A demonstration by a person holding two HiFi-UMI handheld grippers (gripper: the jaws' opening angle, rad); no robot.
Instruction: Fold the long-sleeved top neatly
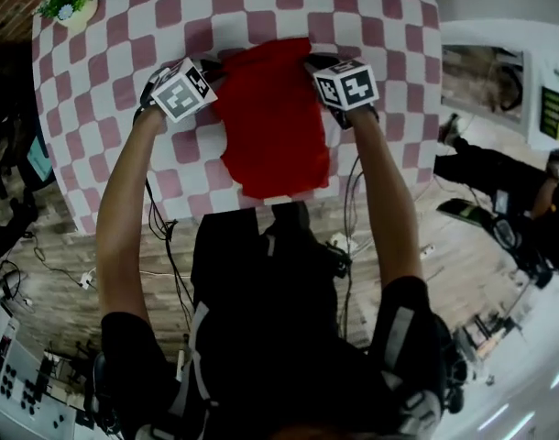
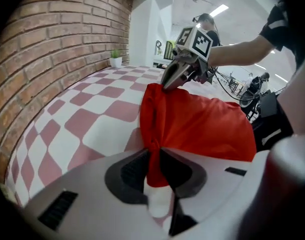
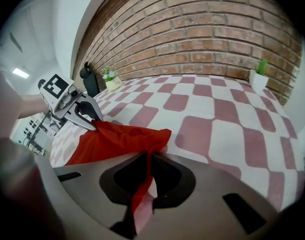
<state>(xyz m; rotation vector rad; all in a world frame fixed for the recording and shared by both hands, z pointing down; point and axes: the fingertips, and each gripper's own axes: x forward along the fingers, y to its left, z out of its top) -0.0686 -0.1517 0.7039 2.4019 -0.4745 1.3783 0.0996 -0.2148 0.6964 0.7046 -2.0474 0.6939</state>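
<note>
A red long-sleeved top (image 1: 272, 131) lies partly folded on the pink-and-white checked table (image 1: 380, 26), its near end reaching the front edge. My left gripper (image 1: 213, 70) is shut on the top's far left corner, and the cloth bunches between its jaws (image 2: 153, 156). At the far right corner my right gripper (image 1: 309, 62) is shut on a thin fold of the top (image 3: 146, 165). The far edge hangs lifted between the two grippers. In the left gripper view the red top (image 2: 202, 124) stretches to the right gripper (image 2: 171, 81). The right gripper view shows the top (image 3: 115, 139) running to the left gripper (image 3: 85, 116).
A small potted plant (image 1: 67, 5) stands at the table's far left corner, by the brick wall (image 2: 57, 44). A second plant (image 3: 110, 80) and a dark object (image 3: 90, 84) sit further along the wall. Cables and equipment lie on the floor (image 1: 69, 273) around the table.
</note>
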